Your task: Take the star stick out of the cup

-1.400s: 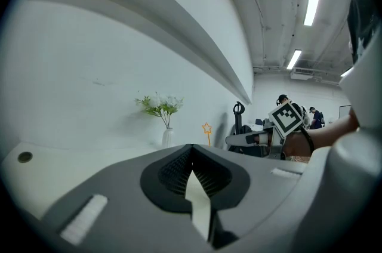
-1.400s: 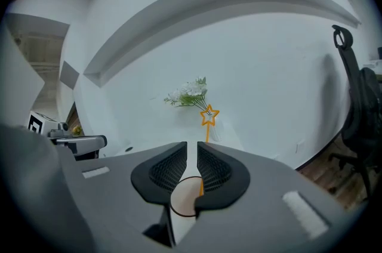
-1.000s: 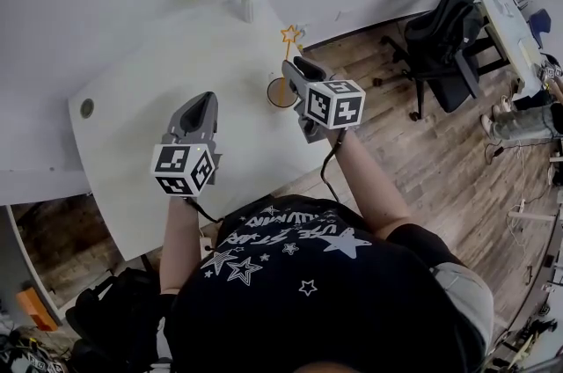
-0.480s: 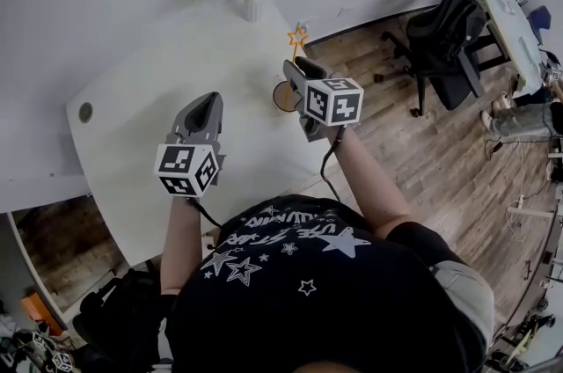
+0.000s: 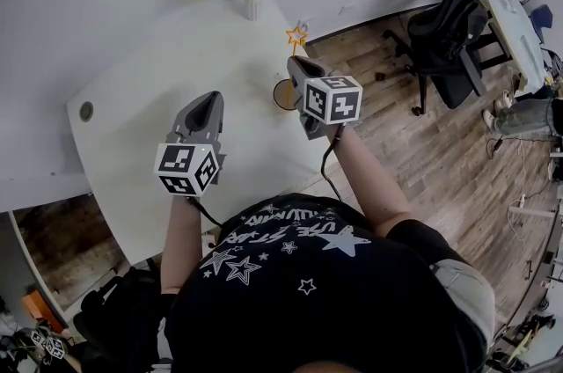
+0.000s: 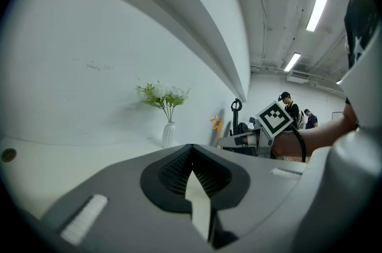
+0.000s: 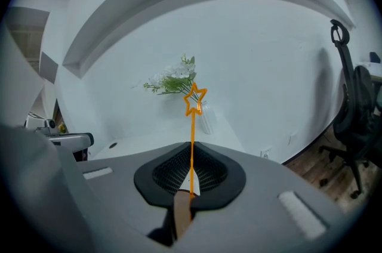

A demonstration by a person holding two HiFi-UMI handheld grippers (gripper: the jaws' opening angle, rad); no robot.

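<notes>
now the right gripper (image 7: 190,189) has just closed on the star stick (image 7: 192,132).

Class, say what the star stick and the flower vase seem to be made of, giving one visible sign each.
The star stick looks like plastic: uniform bright orange, thin hollow star outline. The flower vase may be ceramic or glass: smooth, white; too small to settle.

It looked like an open-plan office or lab workspace. A white bench (image 5: 149,98) stood on a wood-plank floor (image 5: 413,160), and a black swivel office chair (image 5: 449,19) sat by a second bench (image 5: 508,32). Strip lights (image 6: 318,4) hung from a bare, piped ceiling, and people (image 6: 290,110) stood in the background.
</notes>
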